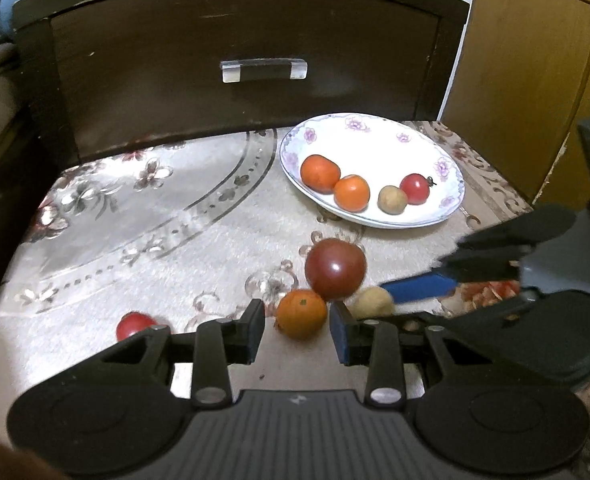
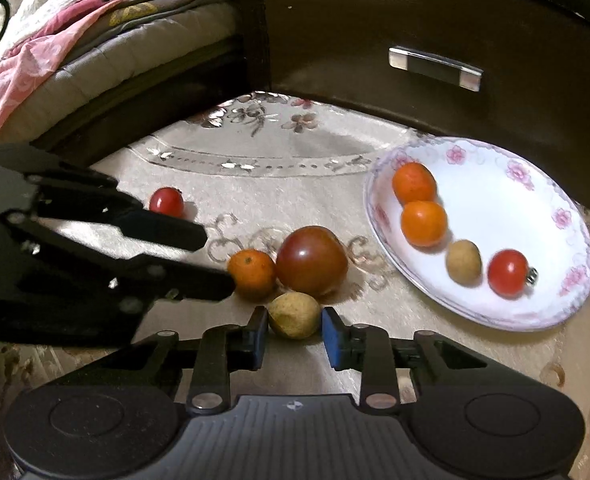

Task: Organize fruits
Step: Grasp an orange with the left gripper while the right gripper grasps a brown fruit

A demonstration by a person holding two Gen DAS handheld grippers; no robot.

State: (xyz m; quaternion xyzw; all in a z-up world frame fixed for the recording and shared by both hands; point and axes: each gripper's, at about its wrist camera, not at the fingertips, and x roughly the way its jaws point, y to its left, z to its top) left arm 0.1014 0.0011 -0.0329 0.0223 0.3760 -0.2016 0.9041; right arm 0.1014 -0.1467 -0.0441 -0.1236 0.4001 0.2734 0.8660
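We see our right gripper [image 2: 293, 330] clamped on the tan fruit [image 2: 293, 315], left gripper [image 1: 297, 330] narrow around the orange [image 1: 302, 313], unpressed, plate [image 1: 447, 160] at two o'clock

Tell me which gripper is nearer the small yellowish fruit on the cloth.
Right. The right gripper has its fingers on either side of the yellowish fruit, closed on it. The left gripper brackets the neighbouring orange fruit instead.

Glossy tomato [image 2: 312, 261] on plush cloth [image 2: 255, 184]
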